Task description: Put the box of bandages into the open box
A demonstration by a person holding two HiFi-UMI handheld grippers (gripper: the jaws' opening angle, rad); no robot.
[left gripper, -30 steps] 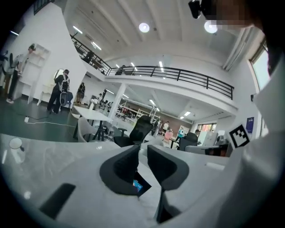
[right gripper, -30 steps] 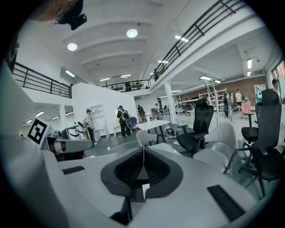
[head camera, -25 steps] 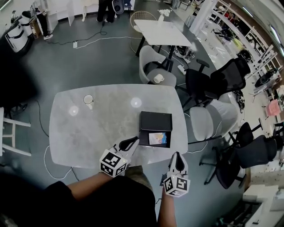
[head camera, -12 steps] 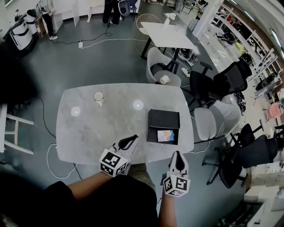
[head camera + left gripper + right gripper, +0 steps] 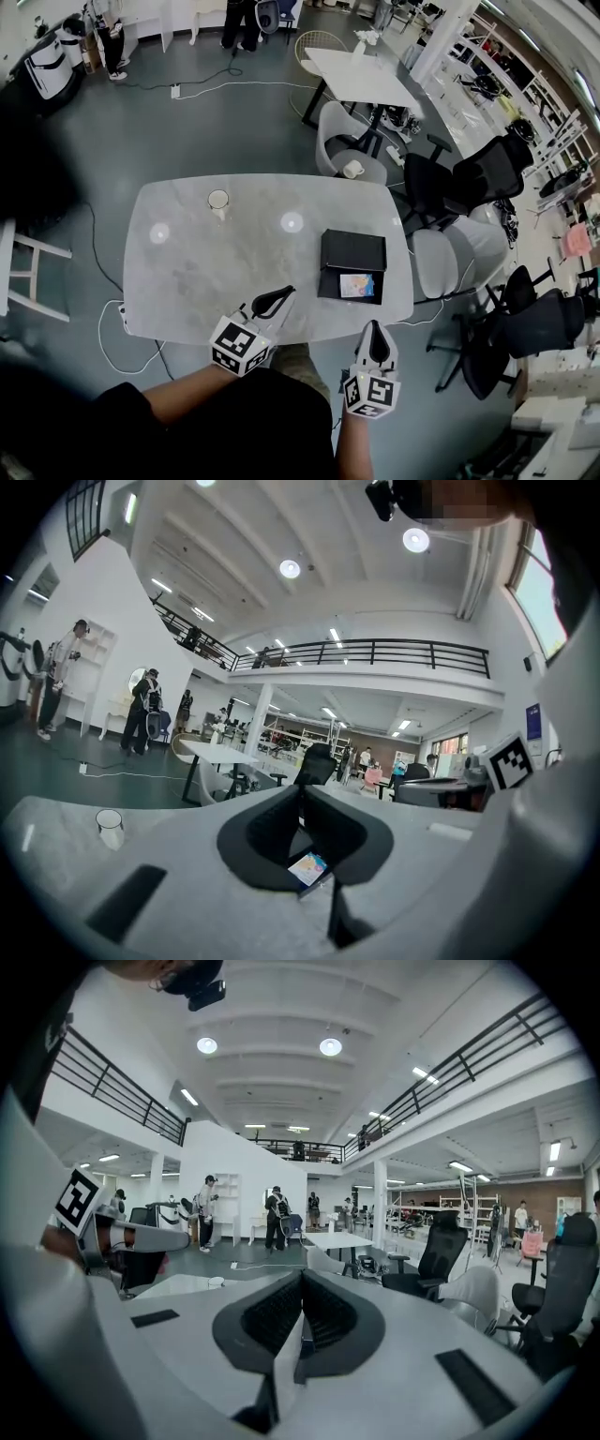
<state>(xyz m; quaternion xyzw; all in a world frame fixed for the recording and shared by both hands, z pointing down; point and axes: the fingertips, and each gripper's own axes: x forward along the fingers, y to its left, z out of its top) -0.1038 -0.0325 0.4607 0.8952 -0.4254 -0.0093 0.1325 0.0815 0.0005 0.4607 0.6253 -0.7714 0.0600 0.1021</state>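
A black open box point(image 5: 353, 251) lies on the right part of the grey table point(image 5: 187, 272), its lid folded back. The colourful box of bandages point(image 5: 357, 285) lies in its near half. It also shows low between the jaws in the left gripper view as a bright box of bandages point(image 5: 307, 866). My left gripper point(image 5: 283, 292) is shut and empty over the table's front edge, left of the box. My right gripper point(image 5: 374, 325) is shut and empty just off the front edge, nearer than the box. Both sets of jaws meet in their own views, left gripper point(image 5: 301, 803) and right gripper point(image 5: 300, 1288).
A white cup point(image 5: 218, 200) stands at the table's far left, also seen as a cup point(image 5: 110, 825). Office chairs point(image 5: 441, 248) crowd the right side, one pale chair point(image 5: 352, 155) holding a mug. A white table point(image 5: 361, 75) stands behind. People stand far back.
Both grippers have drawn back from the black box towards the table's front edge. The table and box now sit farther up and right in the head view. Both stay shut.
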